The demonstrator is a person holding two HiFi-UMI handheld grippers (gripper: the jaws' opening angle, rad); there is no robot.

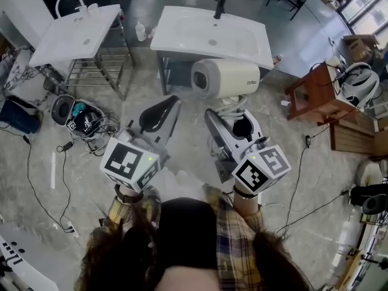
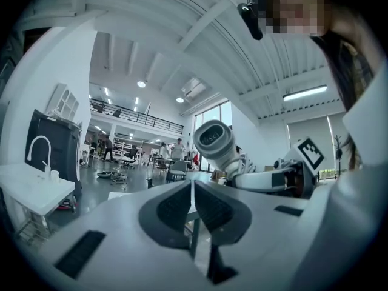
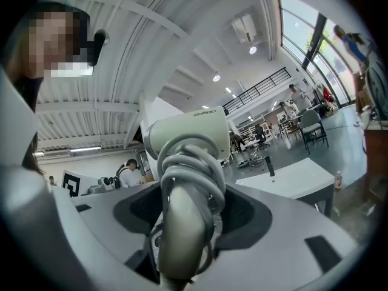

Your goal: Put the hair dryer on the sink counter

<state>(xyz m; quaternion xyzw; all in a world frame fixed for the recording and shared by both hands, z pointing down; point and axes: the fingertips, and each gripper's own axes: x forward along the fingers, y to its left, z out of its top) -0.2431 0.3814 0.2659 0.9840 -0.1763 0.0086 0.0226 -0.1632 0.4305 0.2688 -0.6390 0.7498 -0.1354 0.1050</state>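
Clamping hair dryer (image 1: 225, 77) in right gripper (image 1: 241, 126), left gripper (image 1: 170, 105) closed, empty, before sink counter (image 1: 182, 35)

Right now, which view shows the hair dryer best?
Head view: the hair dryer shows clearly, by the sink counter. The right gripper view shows its cord-wrapped handle close up; the left gripper view shows it small, end-on.

1. The left hand-held gripper (image 1: 162, 111) is pale grey moulded plastic with black ribbed pads.
2. The right hand-held gripper (image 1: 235, 117) has the same grey shell.
3. Each carries a white cube with black square markers (image 1: 130, 162) (image 1: 262, 168).
4. The yellow, brown and navy plaid shirt (image 1: 239, 238) has long sleeves; a dark wristband (image 1: 128, 194) shows.
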